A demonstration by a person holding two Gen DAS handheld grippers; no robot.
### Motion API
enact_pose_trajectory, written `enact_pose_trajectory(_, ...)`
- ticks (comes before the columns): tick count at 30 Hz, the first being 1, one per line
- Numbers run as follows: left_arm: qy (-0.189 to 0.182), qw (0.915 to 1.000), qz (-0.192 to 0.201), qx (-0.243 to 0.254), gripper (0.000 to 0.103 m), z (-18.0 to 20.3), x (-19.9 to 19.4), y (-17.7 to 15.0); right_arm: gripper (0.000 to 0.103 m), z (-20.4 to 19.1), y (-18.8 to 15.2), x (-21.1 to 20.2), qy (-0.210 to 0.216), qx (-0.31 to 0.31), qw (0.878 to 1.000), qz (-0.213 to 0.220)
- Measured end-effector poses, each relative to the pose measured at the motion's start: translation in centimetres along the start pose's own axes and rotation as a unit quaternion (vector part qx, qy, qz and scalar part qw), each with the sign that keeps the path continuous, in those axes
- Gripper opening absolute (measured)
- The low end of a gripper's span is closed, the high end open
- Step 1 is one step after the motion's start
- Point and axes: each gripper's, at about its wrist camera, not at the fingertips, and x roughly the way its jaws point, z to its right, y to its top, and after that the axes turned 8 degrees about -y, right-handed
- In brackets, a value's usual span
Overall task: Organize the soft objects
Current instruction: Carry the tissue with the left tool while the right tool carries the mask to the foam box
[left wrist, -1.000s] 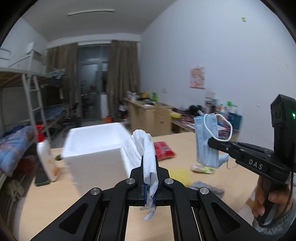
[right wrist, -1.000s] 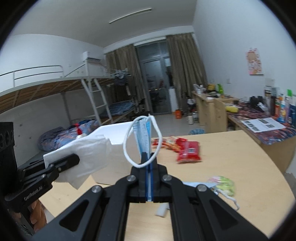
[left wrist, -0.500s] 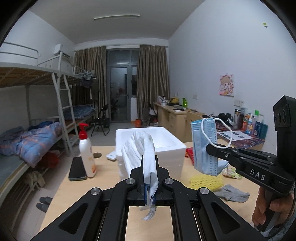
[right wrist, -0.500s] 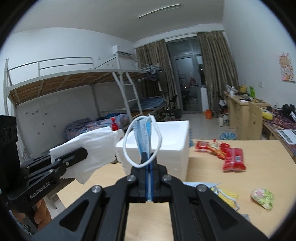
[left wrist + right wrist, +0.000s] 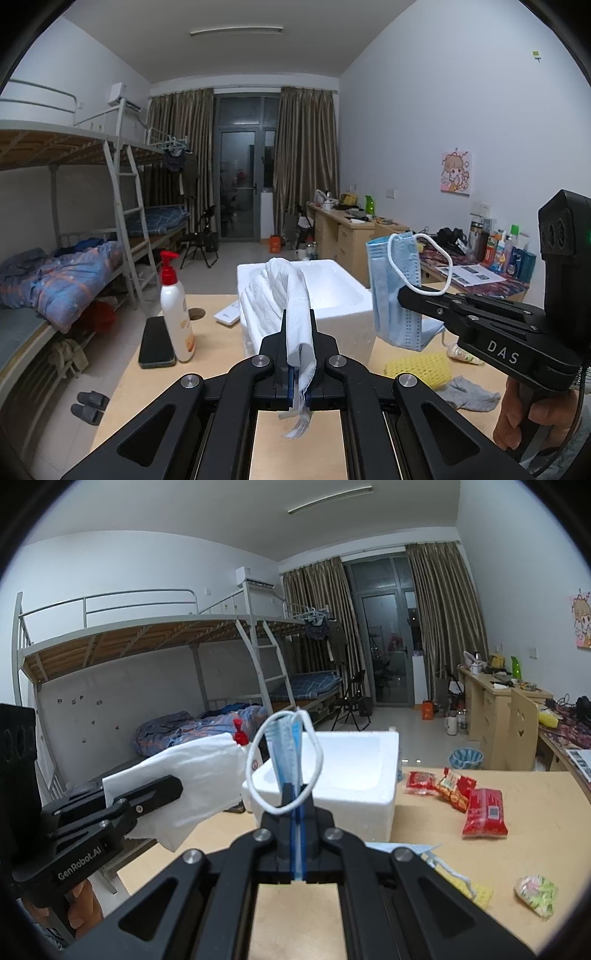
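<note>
My left gripper [image 5: 298,328] is shut on a white tissue [image 5: 284,291], held above the wooden table in front of a white foam box [image 5: 332,291]. In the right wrist view the left gripper [image 5: 173,786] shows at the left with the tissue [image 5: 195,775]. My right gripper [image 5: 297,797] is shut on a blue face mask [image 5: 290,746] with white ear loops, held up near the foam box [image 5: 354,775]. In the left wrist view the right gripper [image 5: 406,295] holds the mask [image 5: 395,288] hanging to the box's right.
On the table [image 5: 155,373] stand a white pump bottle with red top [image 5: 175,314], a black phone [image 5: 157,341], a yellow foam net [image 5: 419,367] and a grey sock [image 5: 467,393]. Red snack packets [image 5: 484,810] and a green wrapper [image 5: 537,893] lie right. Bunk beds [image 5: 55,266] stand left.
Both grippers have swung left and pulled back while holding their items. The foam box now sits farther ahead, and the bottle and phone have come into the left wrist view.
</note>
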Motion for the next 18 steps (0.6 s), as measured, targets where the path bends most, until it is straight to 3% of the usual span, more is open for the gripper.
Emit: enact_pose_trajectory(18, -0.016, 0.9998, -0.014, 0.003, 0.003, -0.9, 4.8, 5.0, 0.003, 0.6, 4.5, 3.9, -0.002, -0.019, 1.0, -0.021)
